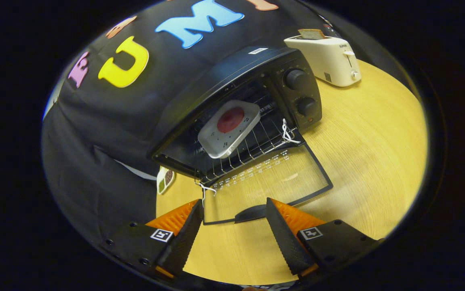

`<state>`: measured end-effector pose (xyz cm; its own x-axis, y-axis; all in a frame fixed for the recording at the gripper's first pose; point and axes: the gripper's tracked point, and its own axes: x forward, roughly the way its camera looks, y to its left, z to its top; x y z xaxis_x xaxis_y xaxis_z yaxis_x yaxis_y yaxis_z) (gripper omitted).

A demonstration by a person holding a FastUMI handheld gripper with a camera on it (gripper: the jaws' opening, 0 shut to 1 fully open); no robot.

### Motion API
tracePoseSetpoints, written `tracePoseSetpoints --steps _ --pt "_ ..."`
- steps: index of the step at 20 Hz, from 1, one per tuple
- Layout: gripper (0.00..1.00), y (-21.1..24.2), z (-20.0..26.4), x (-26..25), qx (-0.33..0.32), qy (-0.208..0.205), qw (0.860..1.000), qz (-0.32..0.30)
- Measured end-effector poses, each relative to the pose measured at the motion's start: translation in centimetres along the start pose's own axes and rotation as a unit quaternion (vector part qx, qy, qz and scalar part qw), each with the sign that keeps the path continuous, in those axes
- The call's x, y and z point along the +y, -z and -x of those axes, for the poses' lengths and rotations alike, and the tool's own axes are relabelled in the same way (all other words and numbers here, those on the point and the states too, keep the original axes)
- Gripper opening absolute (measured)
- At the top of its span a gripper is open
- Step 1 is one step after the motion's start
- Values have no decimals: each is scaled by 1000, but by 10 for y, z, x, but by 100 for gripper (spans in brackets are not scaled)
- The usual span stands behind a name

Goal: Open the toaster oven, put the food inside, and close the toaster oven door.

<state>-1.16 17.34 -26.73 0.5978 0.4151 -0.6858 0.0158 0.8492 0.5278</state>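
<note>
A black toaster oven [232, 81] stands on the wooden table [370, 141] with its glass door [269, 182] folded down flat. Inside, on the wire rack [252, 149], rests a white square plate [229, 128] with a round red piece of food [230, 119] on it. My gripper [234, 212] hovers just in front of the door's dark handle [250, 213]. Its fingers are spread wide apart, one on each side of the handle, with nothing held between them.
A cream pop-up toaster [327, 56] with a slice of bread in its slot stands beyond the oven on the right. A small white dish [165, 179] with dark compartments lies by the oven's left corner. White strings hang at the door's hinges. Black cloth backs the table.
</note>
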Motion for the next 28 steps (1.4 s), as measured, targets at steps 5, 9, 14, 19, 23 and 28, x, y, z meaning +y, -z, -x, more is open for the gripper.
tracePoseSetpoints --steps 5,9,14,19,23,28 --pt "98 28 -5 -30 53 75 991 96" --pt "98 39 -9 -51 75 125 981 131" --pt "98 58 -16 -70 114 170 959 195" --pt "98 59 -37 -68 109 192 948 228" --pt "99 56 -53 -65 106 201 948 223" --pt "99 51 -56 -62 110 207 951 204"
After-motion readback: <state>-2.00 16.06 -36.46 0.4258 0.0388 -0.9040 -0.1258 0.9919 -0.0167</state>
